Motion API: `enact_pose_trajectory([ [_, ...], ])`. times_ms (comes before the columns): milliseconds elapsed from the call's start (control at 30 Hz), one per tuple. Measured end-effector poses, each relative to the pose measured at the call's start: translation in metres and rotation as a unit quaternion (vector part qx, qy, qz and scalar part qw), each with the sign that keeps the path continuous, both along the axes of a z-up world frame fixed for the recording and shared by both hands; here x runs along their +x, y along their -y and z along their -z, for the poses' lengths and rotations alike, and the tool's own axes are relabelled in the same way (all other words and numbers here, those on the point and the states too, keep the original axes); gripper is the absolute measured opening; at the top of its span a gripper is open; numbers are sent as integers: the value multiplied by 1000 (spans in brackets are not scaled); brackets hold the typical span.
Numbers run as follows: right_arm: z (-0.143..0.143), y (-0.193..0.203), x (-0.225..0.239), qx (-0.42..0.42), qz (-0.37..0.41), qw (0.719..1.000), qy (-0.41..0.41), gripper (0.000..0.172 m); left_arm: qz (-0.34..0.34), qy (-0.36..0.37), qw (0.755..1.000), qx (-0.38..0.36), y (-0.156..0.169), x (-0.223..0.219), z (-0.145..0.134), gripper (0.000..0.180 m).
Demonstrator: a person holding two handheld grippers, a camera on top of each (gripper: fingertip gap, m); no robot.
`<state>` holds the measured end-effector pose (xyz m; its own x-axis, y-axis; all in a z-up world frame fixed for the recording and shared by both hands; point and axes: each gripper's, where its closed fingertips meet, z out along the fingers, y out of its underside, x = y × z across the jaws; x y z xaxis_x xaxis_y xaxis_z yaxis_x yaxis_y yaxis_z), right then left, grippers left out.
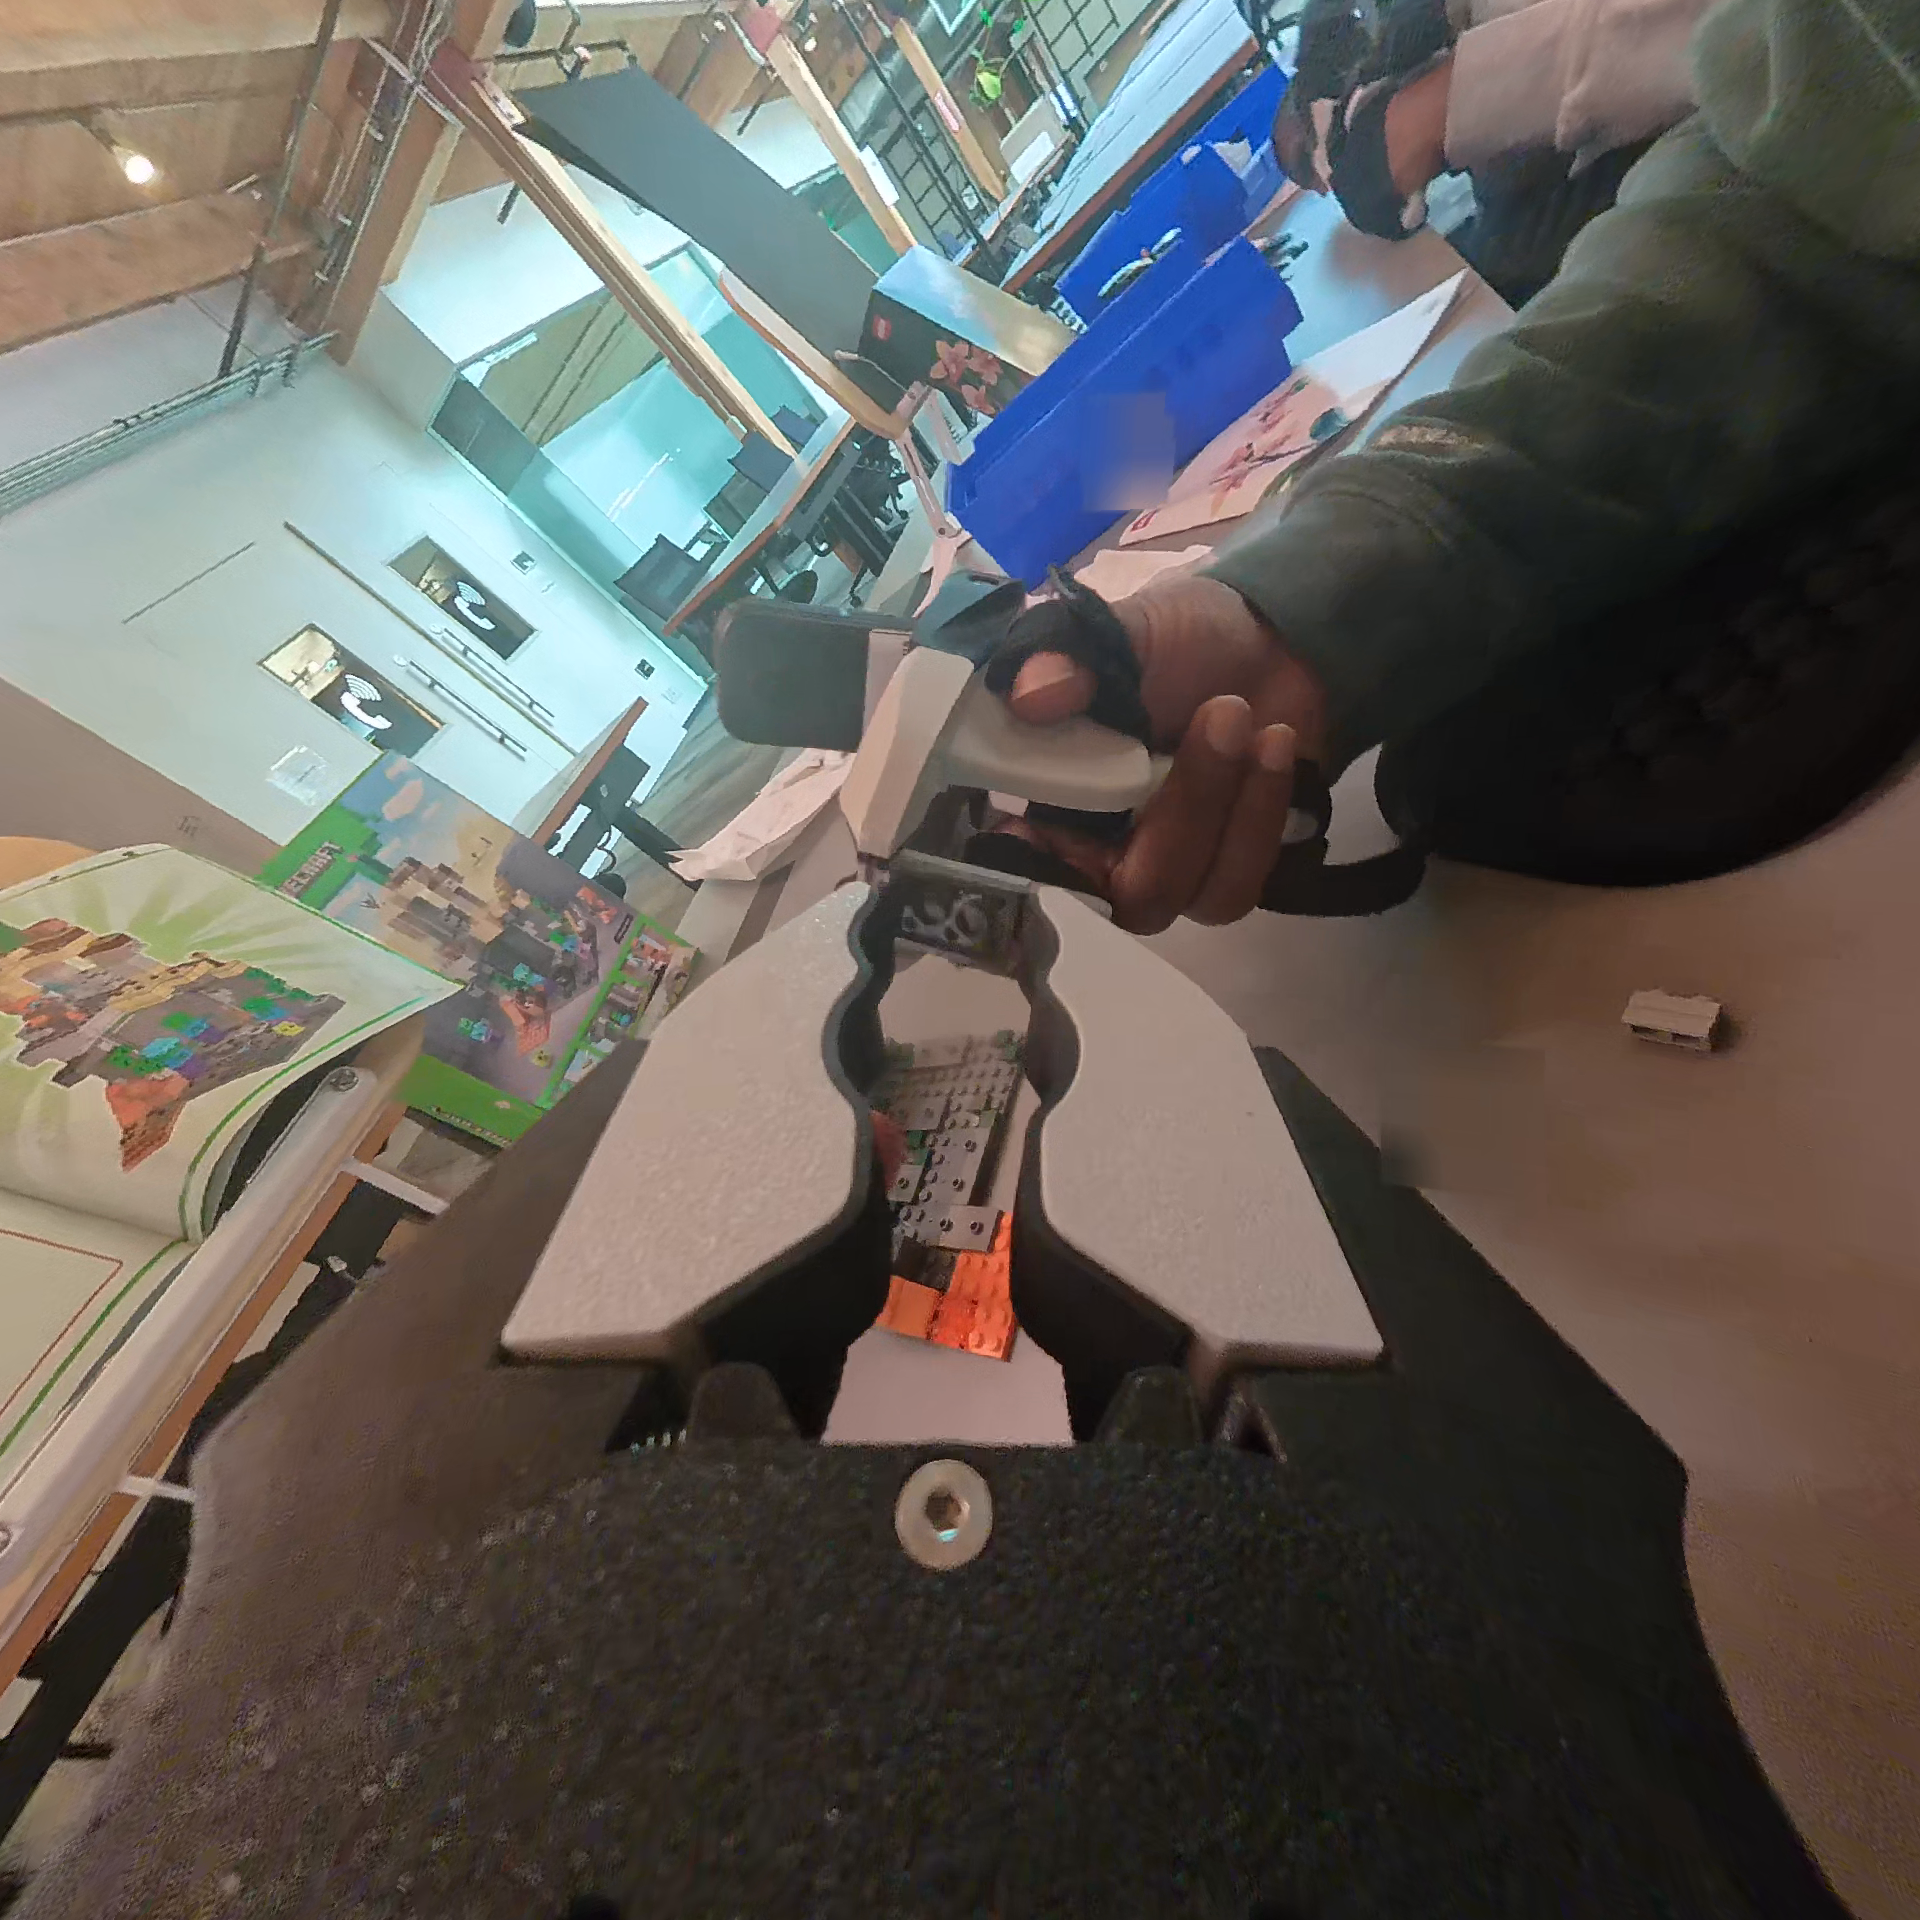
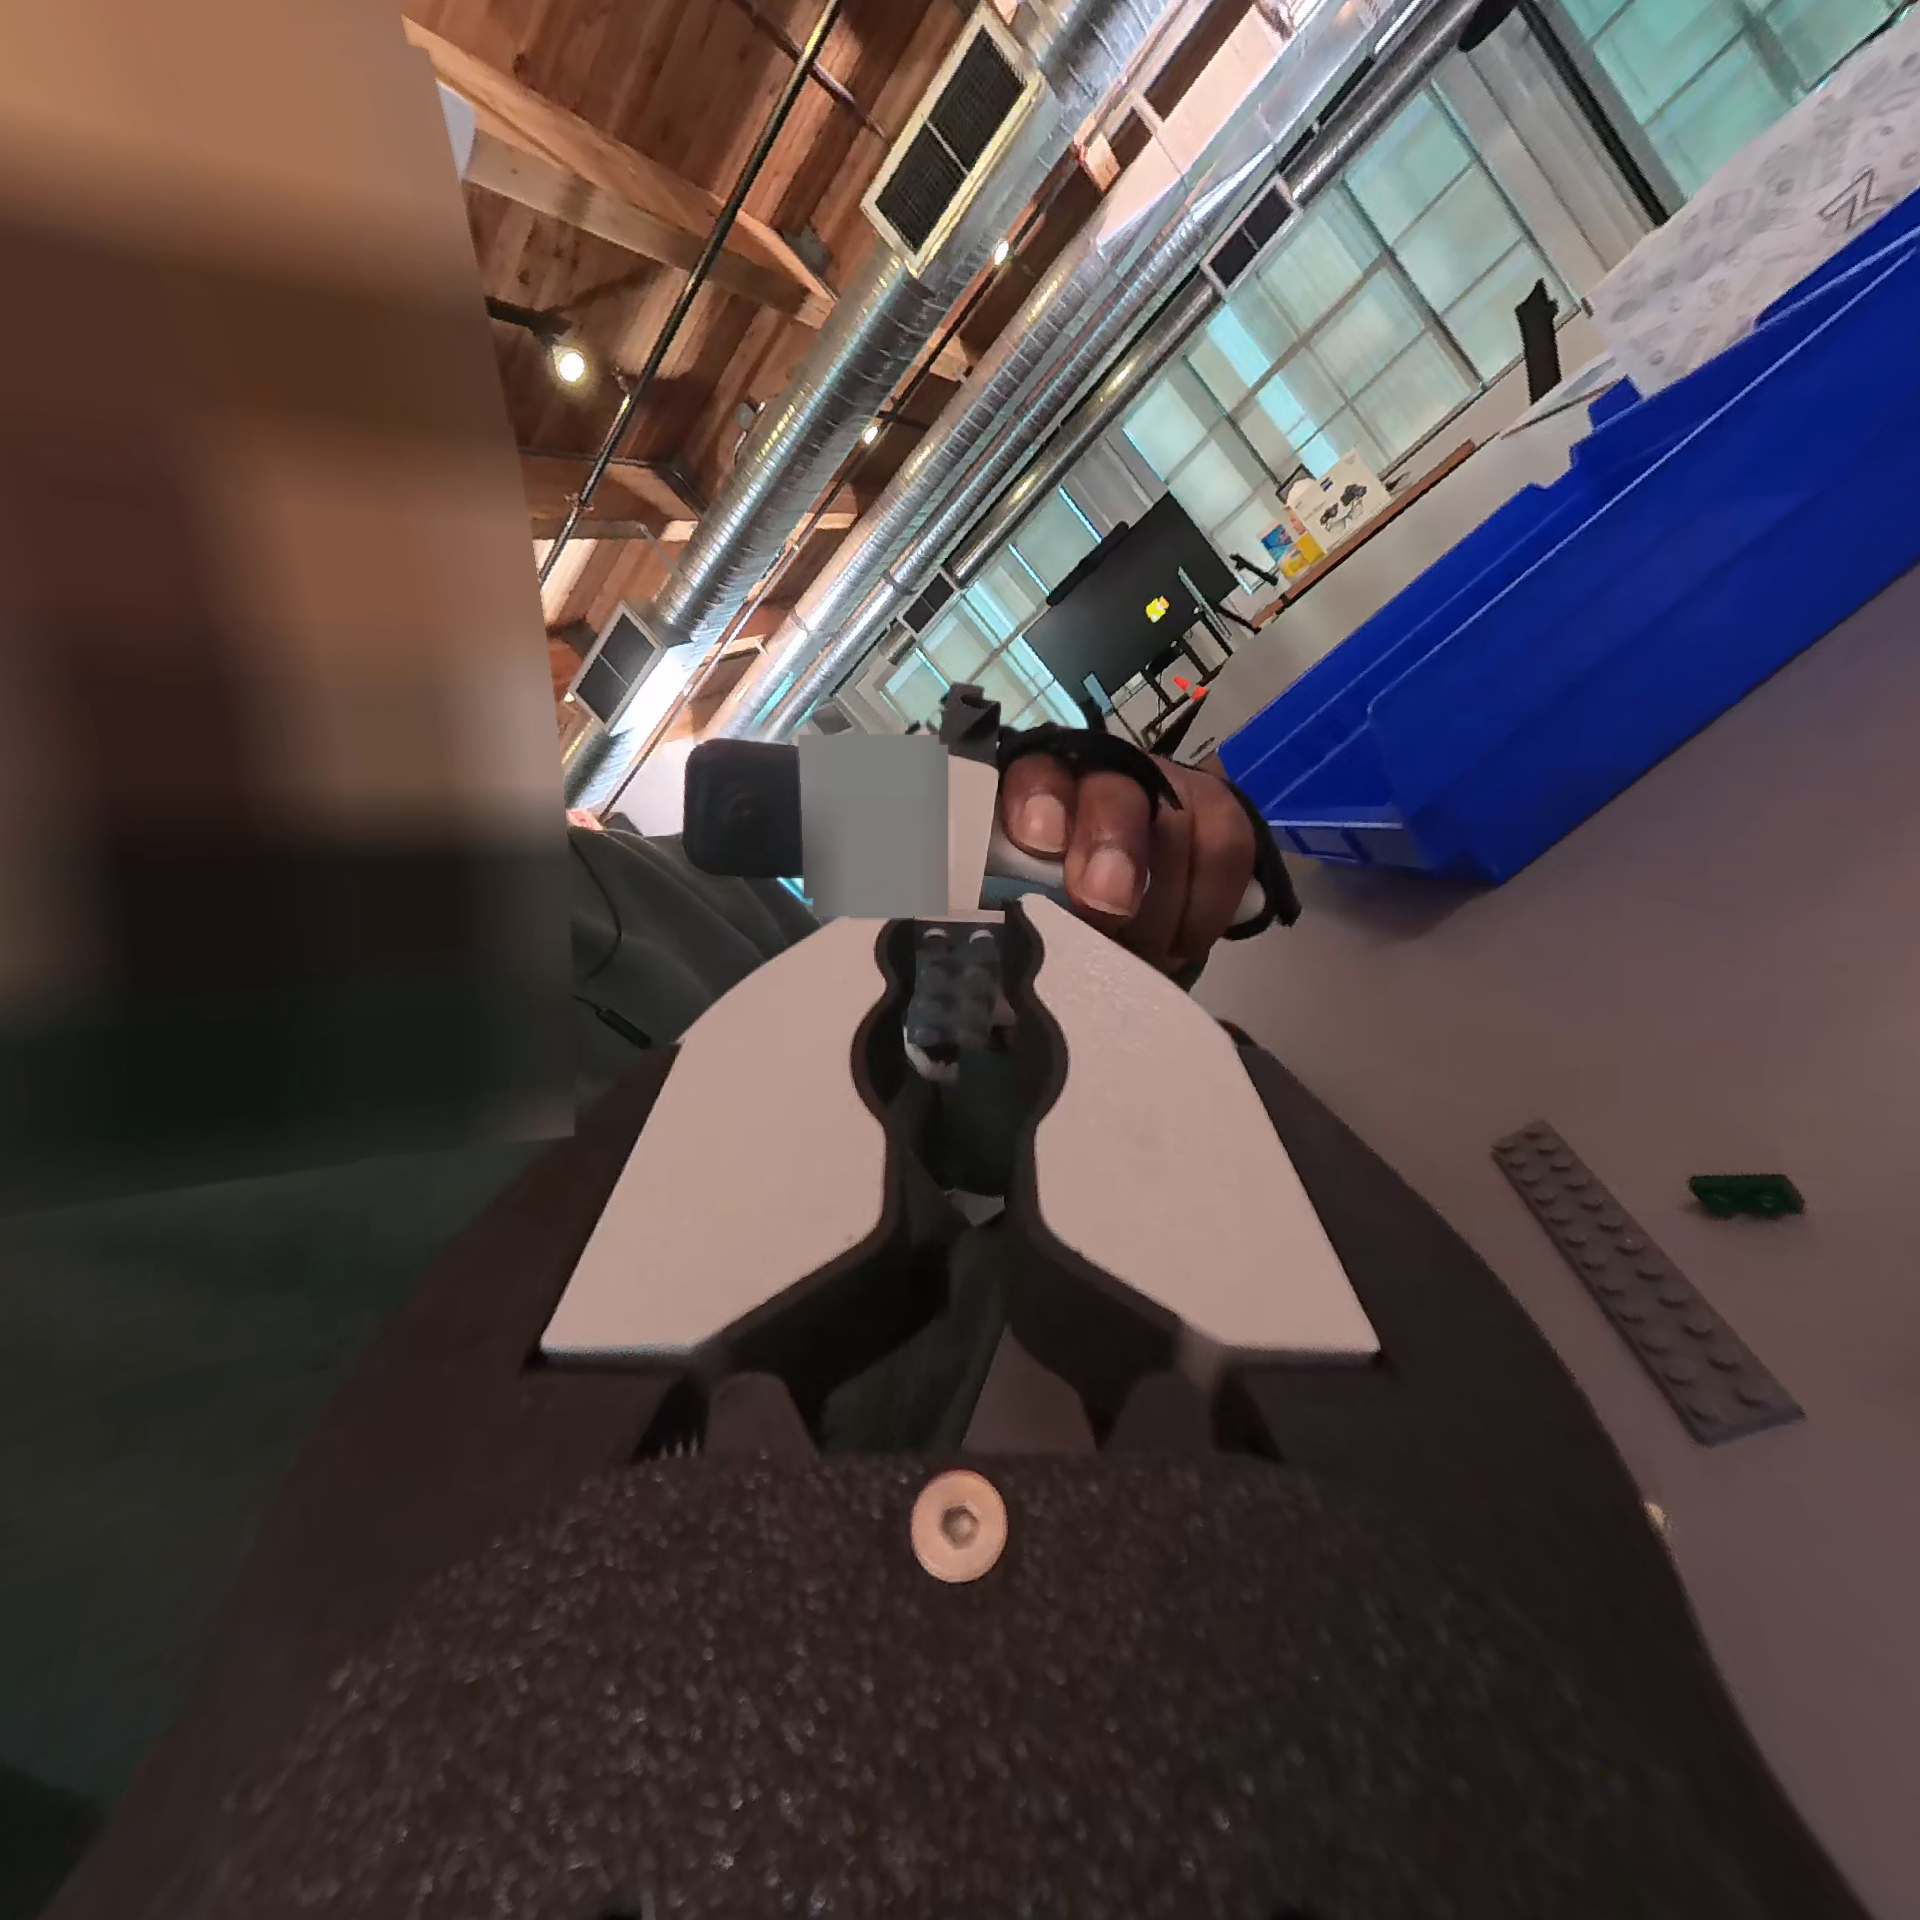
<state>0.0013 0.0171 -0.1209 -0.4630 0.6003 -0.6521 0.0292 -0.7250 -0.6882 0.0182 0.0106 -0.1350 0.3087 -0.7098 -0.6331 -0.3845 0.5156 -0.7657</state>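
Note:
In the left wrist view my left gripper [image 1: 951, 925] is shut on a small grey brick [image 1: 958, 920], seen from its hollow underside, with both pads against its sides. My right gripper [image 1: 904, 790], held by a hand [image 1: 1195, 790], meets that brick from the far side. In the right wrist view my right gripper [image 2: 951, 971] is shut on a dark grey studded piece [image 2: 945, 997] that runs back between the fingers. Whether the two pieces are joined I cannot tell. Under the left fingers lies a build of grey plates and orange bricks [image 1: 951, 1226].
A loose grey brick [image 1: 1671, 1021] lies on the table to the right. A long grey plate [image 2: 1642, 1283] and a small green piece [image 2: 1745, 1195] lie nearby. Blue bins [image 1: 1132, 416] [image 2: 1610, 665] stand behind. An open instruction booklet [image 1: 156, 1018] and a printed box [image 1: 499, 956] are at left. The grippers are tip to tip, or close to it.

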Motion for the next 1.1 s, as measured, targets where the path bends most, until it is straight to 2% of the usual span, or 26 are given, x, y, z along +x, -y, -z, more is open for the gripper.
enact_pose_trajectory([
  [33,-4,-8,4,-14,19,1000,-16,15,-13,24,1000,10,-3,-7,-9,7],
  [67,-3,-10,6,-15,14,1000,-10,15,-13,20,1000,1,-5,-11,-10,6],
  [167,-5,-7,6,32,37,999,-7,16,-6,23,1000,2,-3,-11,-11,5],
  [333,-2,-11,7,37,46,998,2,16,-2,30,999,-27,-7,-9,-4,8],
  [433,-3,-12,8,72,68,995,0,16,27,60,992,-107,-6,-9,-1,17],
  [500,-3,-12,10,127,90,988,7,16,60,106,976,-182,-4,-11,-7,22],
  [567,-6,-10,12,188,114,975,5,16,79,157,952,-251,-7,-13,-14,25],
  [667,-4,-5,9,284,154,946,10,16,93,175,931,-306,-8,-9,-11,31],
  [733,-5,0,6,311,159,937,5,16,96,163,931,-311,-6,-4,-5,31],
  [833,-4,4,5,326,158,932,1,16,105,155,933,-307,-1,0,-3,16],
  [933,-3,6,6,332,152,931,1,16,103,145,935,-305,0,-1,-4,16],
  [1100,-6,4,8,304,146,942,-4,16,107,175,928,-311,-1,-3,-12,16],
])
